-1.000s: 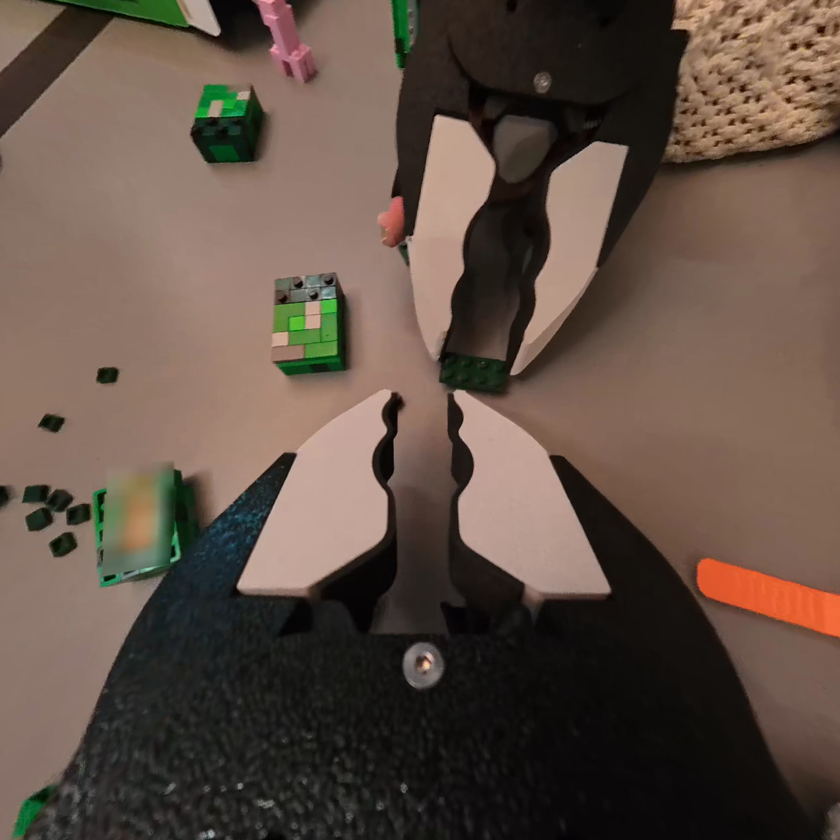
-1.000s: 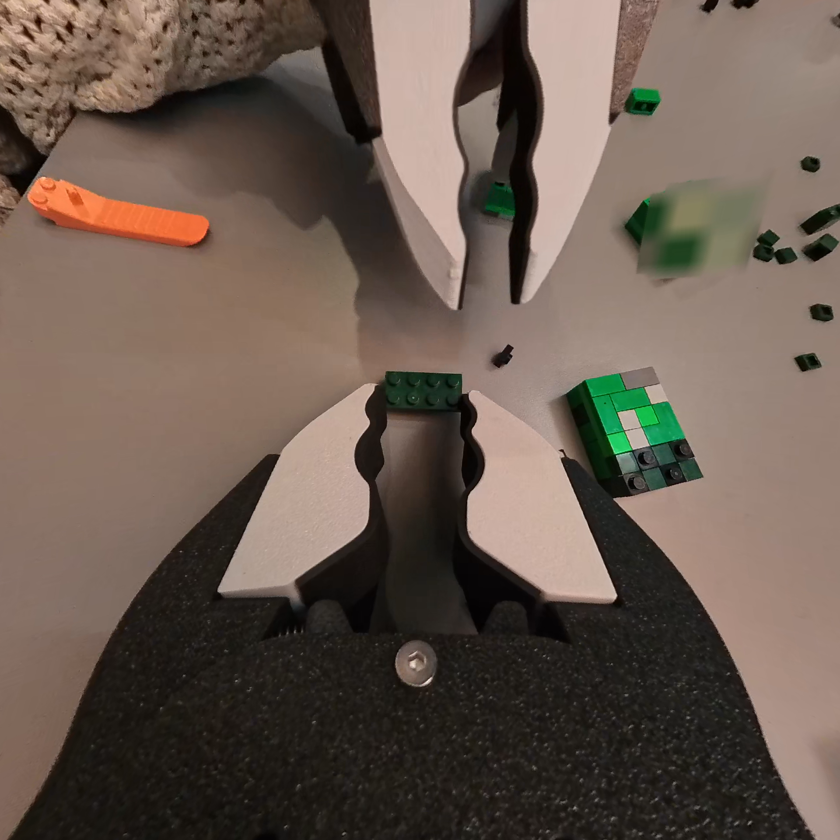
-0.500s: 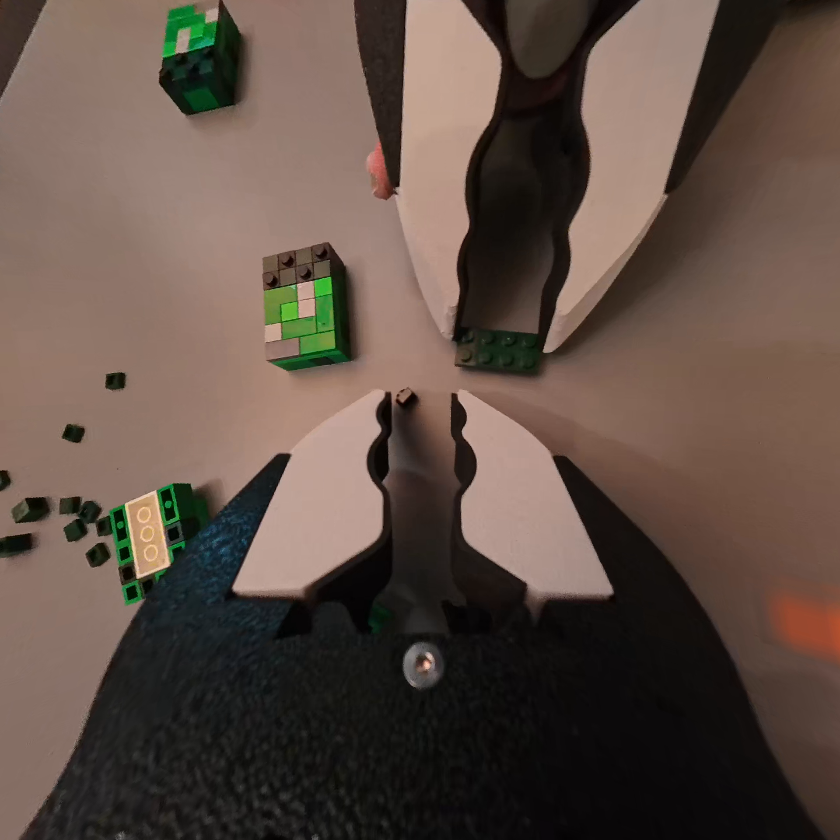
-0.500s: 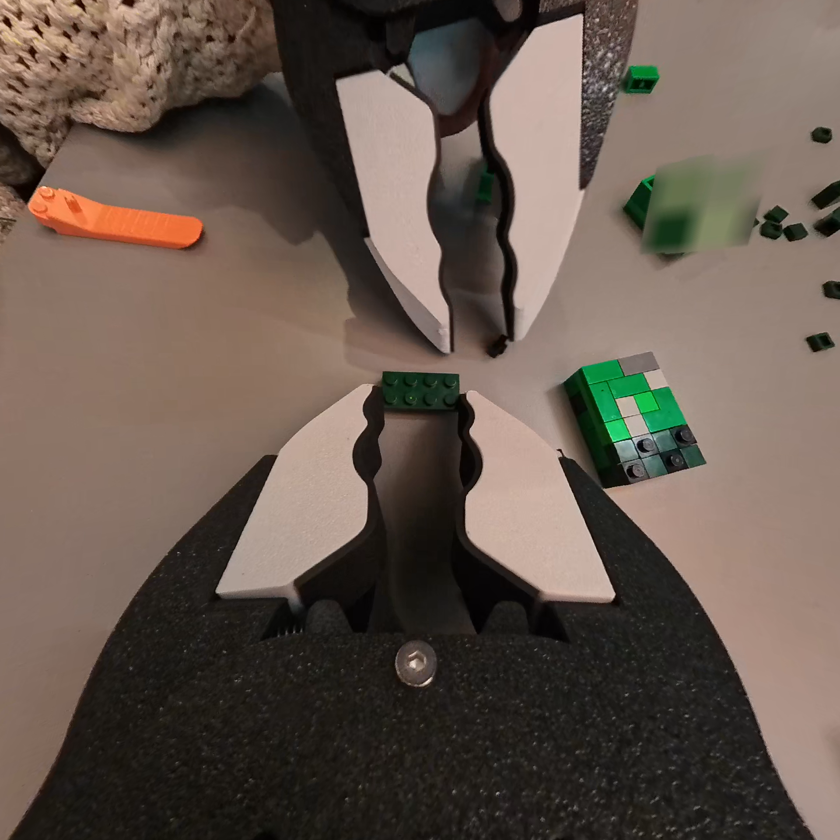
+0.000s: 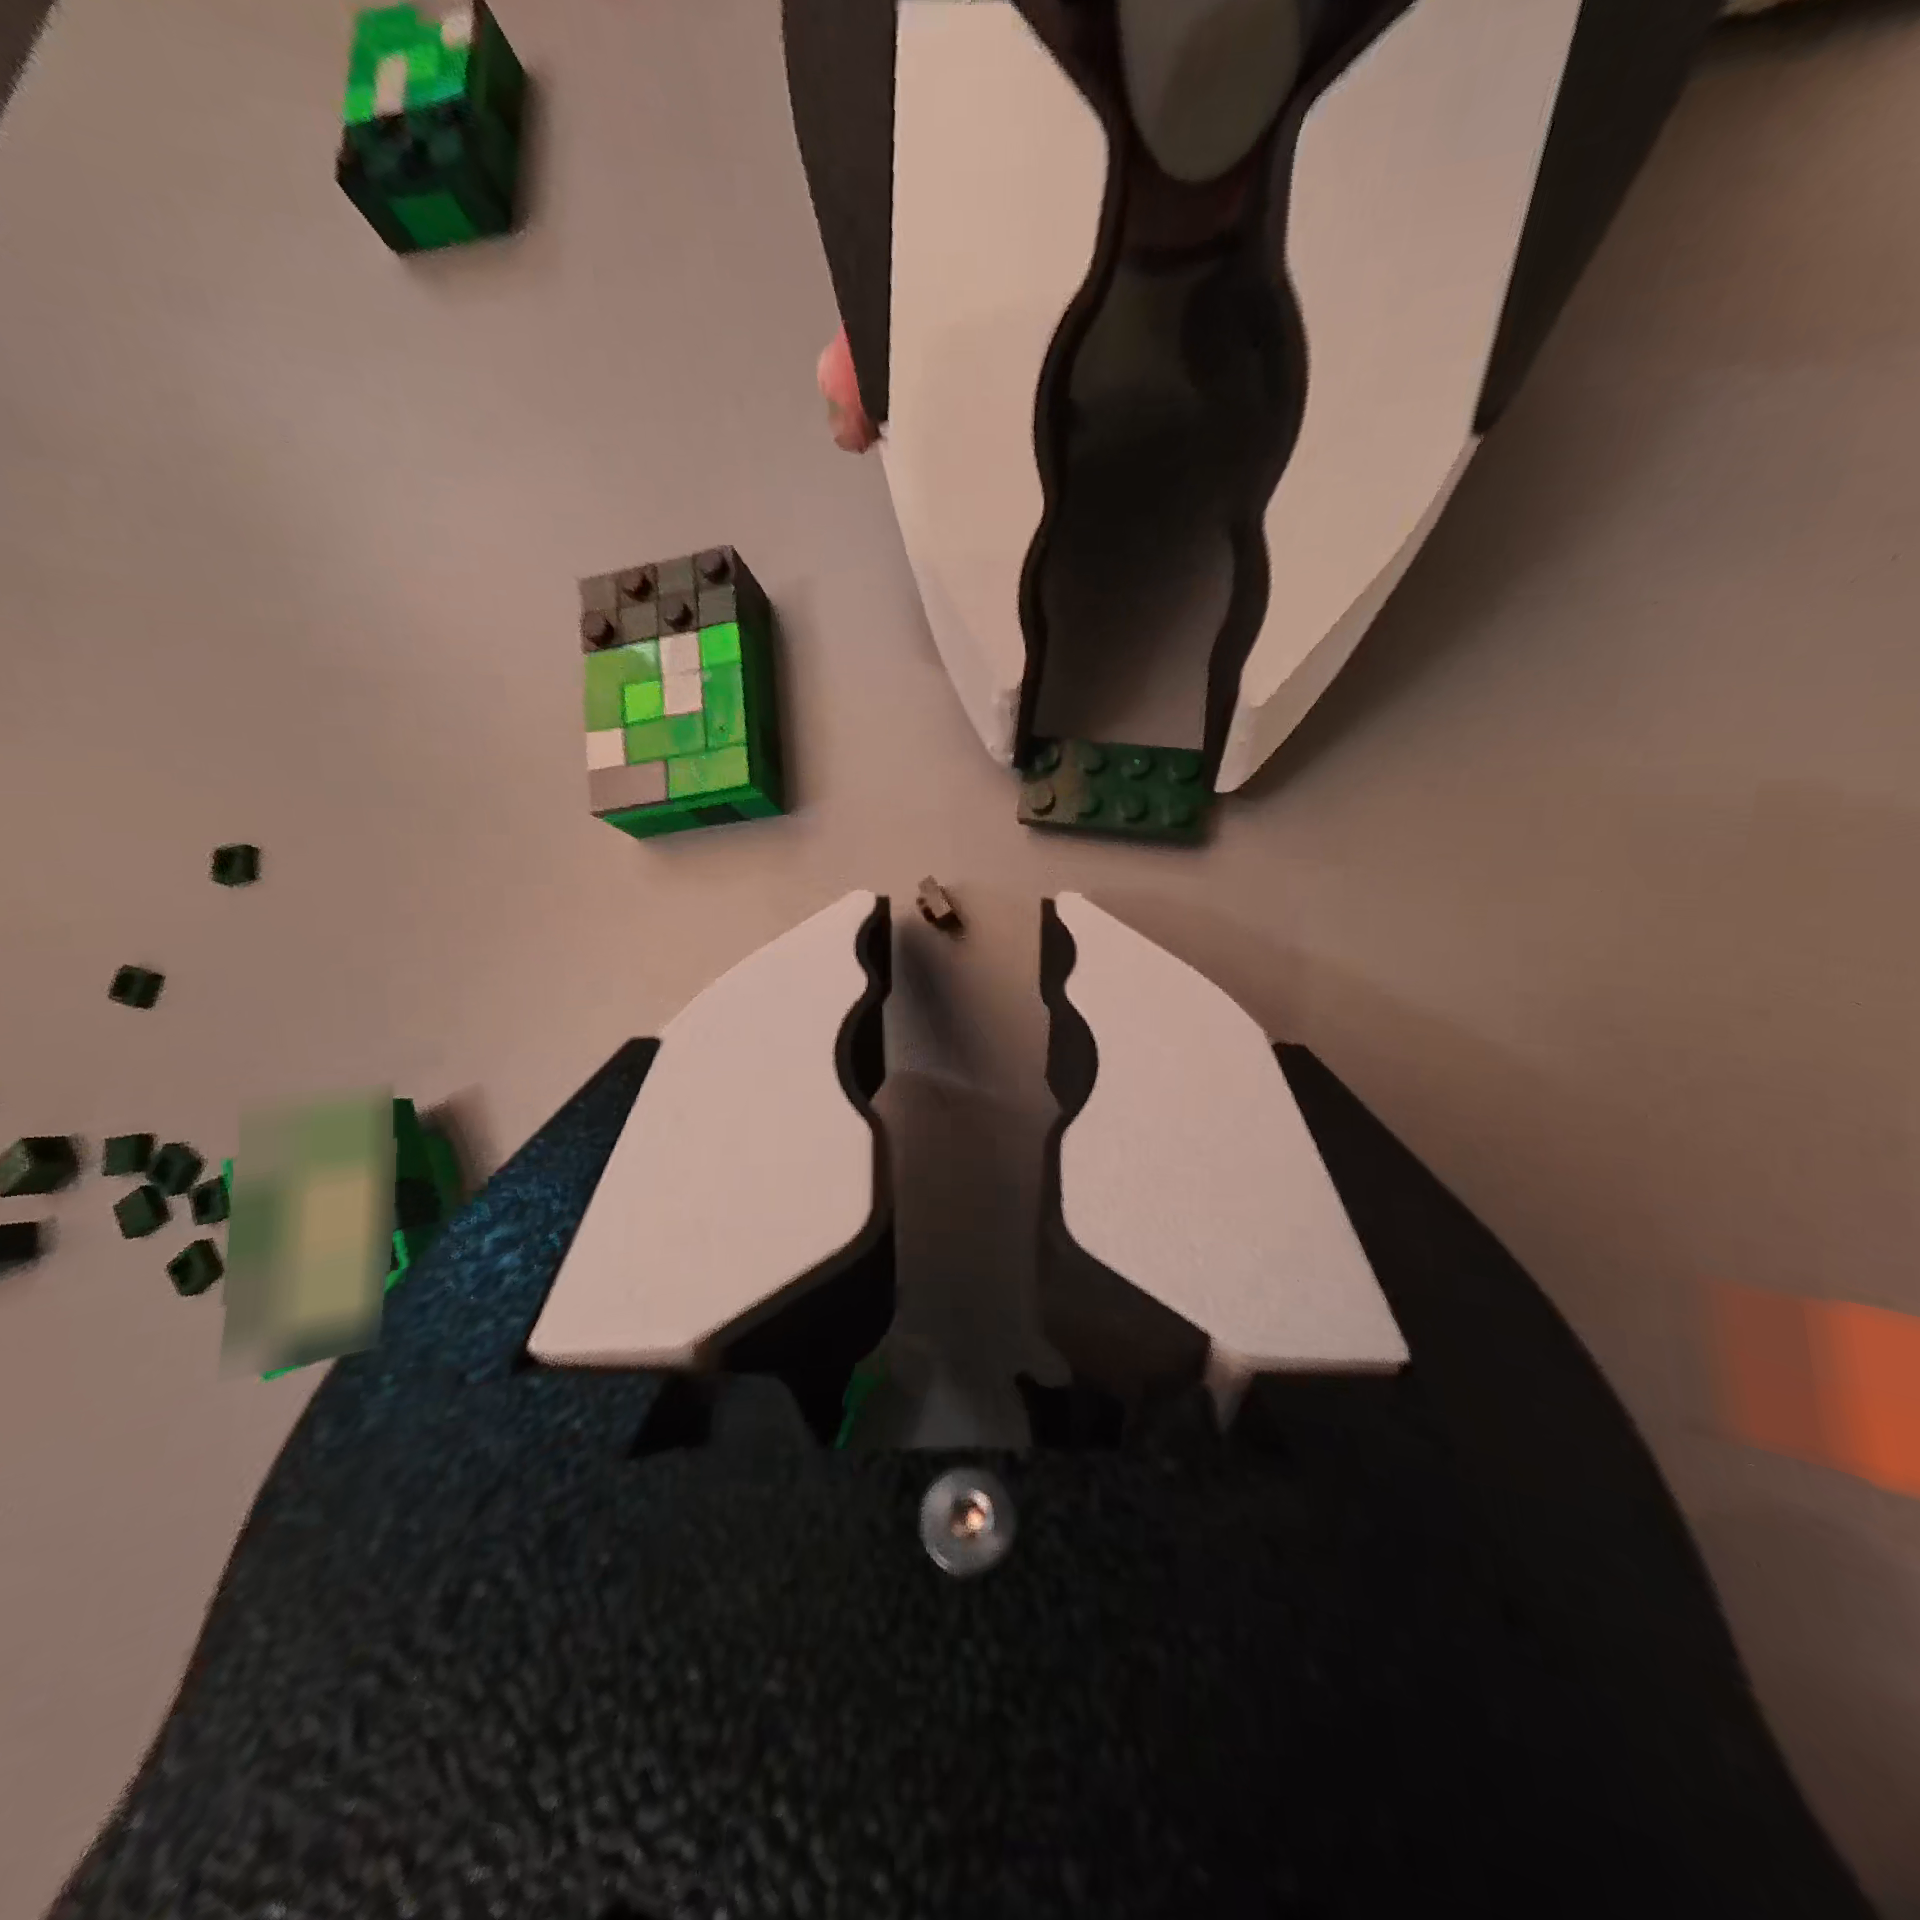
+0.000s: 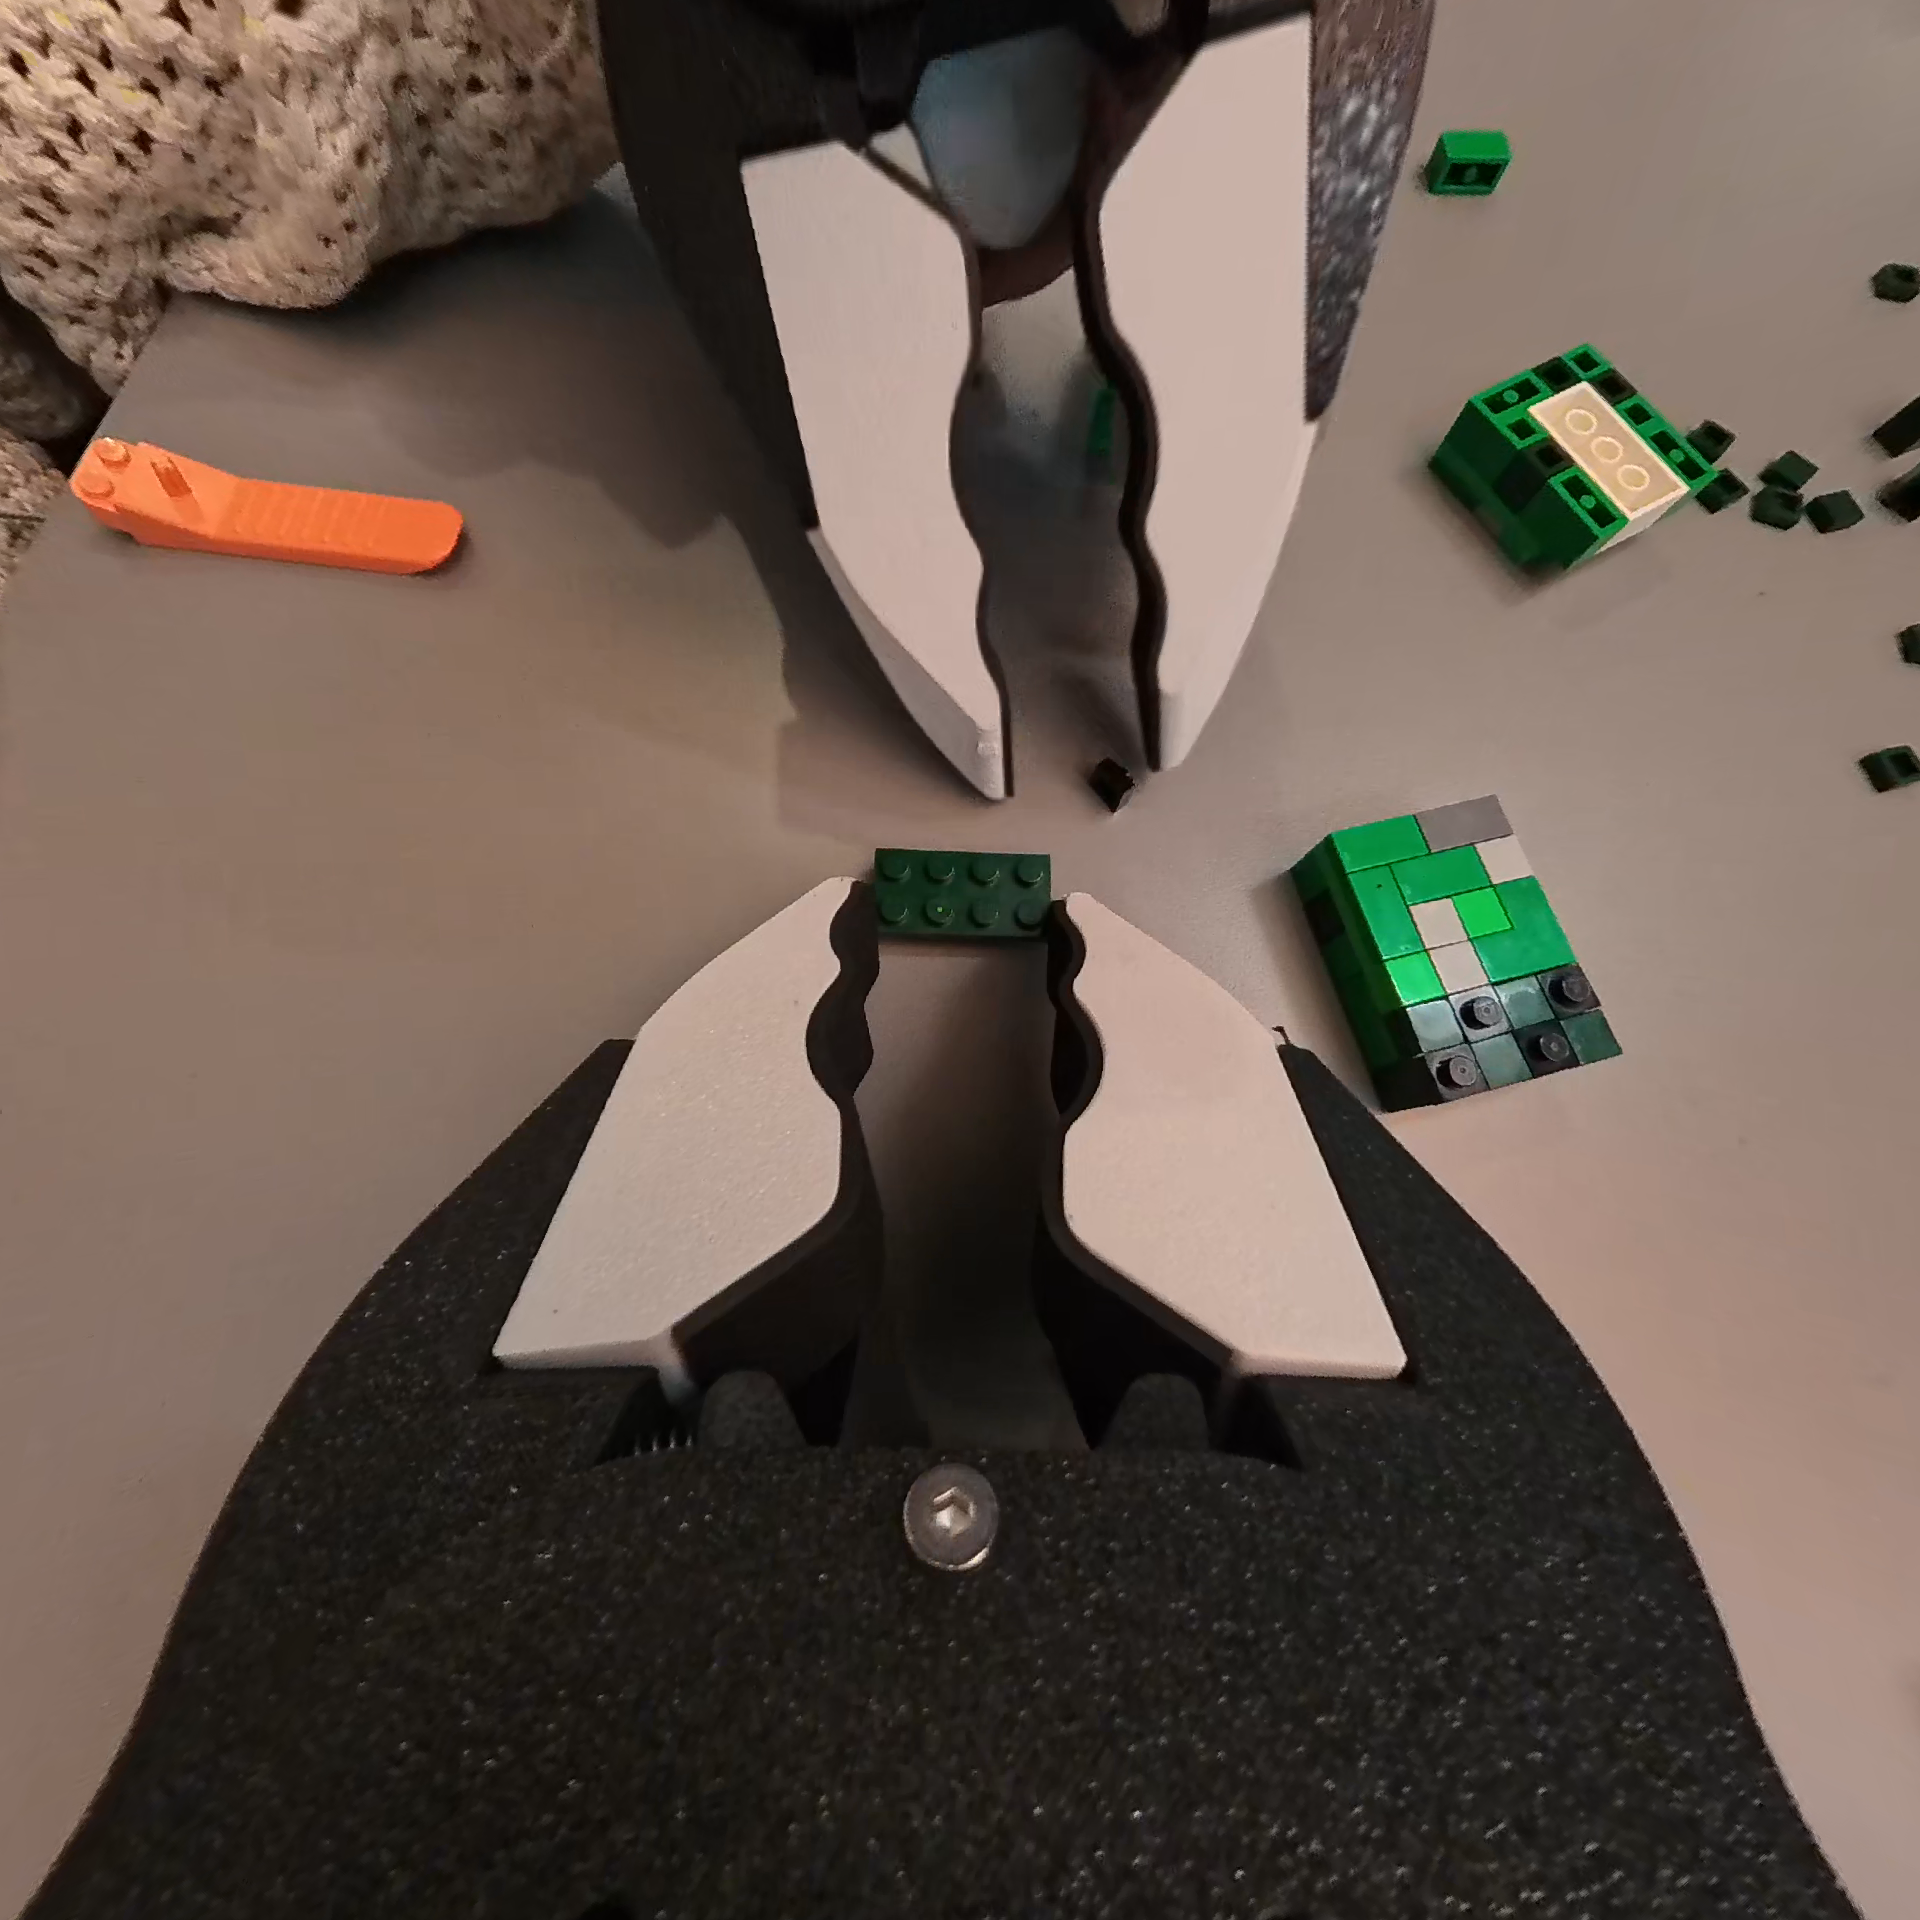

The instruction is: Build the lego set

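My right gripper [image 6: 961,899] is shut on a dark green 2x4 plate [image 6: 961,896], gripped by its short ends just above the grey table. In the left wrist view the plate [image 5: 1117,784] sits at the tips of the right gripper [image 5: 1117,764]. My left gripper [image 5: 966,914] faces it, open by a narrow gap and holding nothing. A tiny black piece [image 5: 938,904] lies on the table between its tips. In the right wrist view the piece [image 6: 1110,777] lies by the right-hand tip of the left gripper [image 6: 1075,769].
A green and grey block build [image 5: 681,707] lies left of the grippers. A green cube [image 5: 431,135] stands farther back. A green base with a white tile [image 6: 1569,457] and loose dark green bits [image 6: 1787,499] lie to the right. An orange brick separator [image 6: 265,509] and a knitted blanket [image 6: 260,135] are on the left. The orange brick separator [image 6: 265,509] is about 15 cm from both grippers' fingertips.
My left gripper has moved closer to the right gripper, its jaws a little wider, and the tiny black piece now lies between its tips. The right gripper still holds the plate.
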Demonstrator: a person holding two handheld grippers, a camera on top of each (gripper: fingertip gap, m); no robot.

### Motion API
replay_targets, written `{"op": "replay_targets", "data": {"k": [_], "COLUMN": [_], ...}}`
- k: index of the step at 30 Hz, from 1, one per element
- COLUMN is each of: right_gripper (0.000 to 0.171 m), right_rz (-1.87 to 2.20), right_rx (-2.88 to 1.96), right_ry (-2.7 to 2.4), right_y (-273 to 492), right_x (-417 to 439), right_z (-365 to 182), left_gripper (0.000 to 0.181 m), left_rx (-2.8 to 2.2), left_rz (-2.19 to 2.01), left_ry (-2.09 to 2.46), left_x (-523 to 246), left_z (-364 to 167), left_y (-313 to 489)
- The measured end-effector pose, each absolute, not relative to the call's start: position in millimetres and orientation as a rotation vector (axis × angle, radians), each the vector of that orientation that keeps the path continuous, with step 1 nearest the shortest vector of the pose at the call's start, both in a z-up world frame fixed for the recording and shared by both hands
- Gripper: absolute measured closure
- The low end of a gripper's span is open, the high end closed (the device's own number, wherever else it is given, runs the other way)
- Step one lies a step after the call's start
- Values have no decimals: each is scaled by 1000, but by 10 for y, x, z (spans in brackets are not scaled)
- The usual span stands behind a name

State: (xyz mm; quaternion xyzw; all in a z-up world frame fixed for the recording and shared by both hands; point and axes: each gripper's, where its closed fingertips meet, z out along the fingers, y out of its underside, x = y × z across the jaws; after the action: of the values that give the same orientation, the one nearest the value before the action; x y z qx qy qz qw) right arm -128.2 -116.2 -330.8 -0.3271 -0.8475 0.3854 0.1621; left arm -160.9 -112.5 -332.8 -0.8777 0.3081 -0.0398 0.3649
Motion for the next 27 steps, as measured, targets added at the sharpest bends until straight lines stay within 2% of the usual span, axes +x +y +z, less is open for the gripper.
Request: {"op": "replay_targets", "data": {"k": [7, 9, 13, 19, 27], "right_gripper": [140, 140, 140, 140, 140], "right_rz": [1102, 1102, 1103, 1103, 1103], "right_rx": [-938, -939, -939, -939, -939], "right_ry": [-2420, -2421, -2421, -2421, -2421], "right_y": [-1161, -1160, -1160, -1159, -1160], "right_x": [-1283, -1283, -1284, -1286, -1288], "right_z": [-3314, -3315, -3317, -3319, -3321], "left_gripper": [168, 178, 179, 179, 174], "left_rx": [-2254, -2264, -2252, -2163, -2222], "left_rz": [-68, -26, 56, 445, 223], "left_ry": [770, 765, 816, 1154, 1153], "left_x": [-1648, -1695, -1750, -1874, -1750], "left_z": [-3315, -3327, -3305, -3324, -3337], "left_y": [-1073, -1060, -1068, -1152, -1273]}}
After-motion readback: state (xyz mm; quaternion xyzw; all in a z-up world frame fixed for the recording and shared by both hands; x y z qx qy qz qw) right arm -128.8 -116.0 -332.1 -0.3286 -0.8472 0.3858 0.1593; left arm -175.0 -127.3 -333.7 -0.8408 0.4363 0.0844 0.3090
